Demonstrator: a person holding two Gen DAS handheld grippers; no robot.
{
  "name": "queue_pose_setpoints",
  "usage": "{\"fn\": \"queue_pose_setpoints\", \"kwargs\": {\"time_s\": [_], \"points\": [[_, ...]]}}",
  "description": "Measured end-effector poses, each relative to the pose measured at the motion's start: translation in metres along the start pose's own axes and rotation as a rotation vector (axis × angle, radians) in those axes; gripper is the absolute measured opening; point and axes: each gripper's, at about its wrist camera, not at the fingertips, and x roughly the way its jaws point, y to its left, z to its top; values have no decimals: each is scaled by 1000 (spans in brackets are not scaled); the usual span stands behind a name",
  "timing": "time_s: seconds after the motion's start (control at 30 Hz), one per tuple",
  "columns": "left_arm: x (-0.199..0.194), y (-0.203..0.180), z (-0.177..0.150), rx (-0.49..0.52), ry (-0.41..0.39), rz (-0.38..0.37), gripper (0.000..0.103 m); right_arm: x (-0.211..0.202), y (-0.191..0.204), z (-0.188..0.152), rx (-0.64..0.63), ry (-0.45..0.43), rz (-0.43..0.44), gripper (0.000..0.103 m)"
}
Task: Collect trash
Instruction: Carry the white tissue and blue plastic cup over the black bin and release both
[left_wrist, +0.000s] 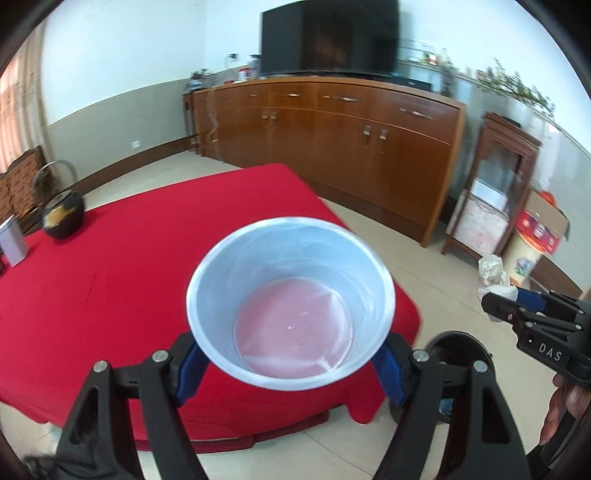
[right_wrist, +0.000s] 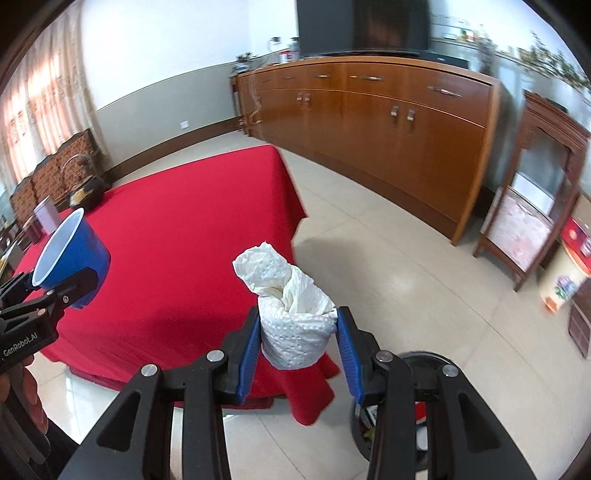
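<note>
Blue plastic cup (left_wrist: 291, 302), white inside, sits clamped betw the left gripper (left_wrist: 291, 365) fingers, mouth tilted toward the cam; pinkish bottom, looks empty, tho a thin film of liquid can't be ruled out. Right gripper (right_wrist: 297, 339) fingers are closed narrow on a crumpled white paper towel wad (right_wrist: 291, 314), top of the wad sticking up well past the pads. Both items are lifted off the red tablecloth (left_wrist: 129, 277), held near the table's near-right corner. Bin (right_wrist: 417, 424), dark & round, is on the floor just below/right of the right gripper; some scraps visible inside, w/ most of it hidden behind the gripper arm. Far-left end of the table has a dark teapot (left_wrist: 62, 218) & a pale canister (left_wrist: 13, 240), not trash by the look of it. Judging by this, both pieces are grabbed & the drop into the bin is what's left. Risks: cup is pinched across its lower wall, thin plastic, so too much squeeze may buckle it & pop it out; too little & it slips since it's tilted. Paper wad is soft, could sag or unroll & snag a pad on release, landing on the tiles beside the bin. Both grippers converge on one small opening, so a clash is possible if they go in together; one at a time seems safer.
</note>
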Motion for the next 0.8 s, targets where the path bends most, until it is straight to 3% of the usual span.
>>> {"fn": "queue_pose_setpoints", "kwargs": {"time_s": [0.43, 0.8], "points": [[15, -92, -16, 128, 45, -169, 77, -33, -91, -54, 109, 32, -132, 42], [28, -159, -38, 227, 101, -259, 77, -30, -150, -95, 172, 82, -197, 42]]}}
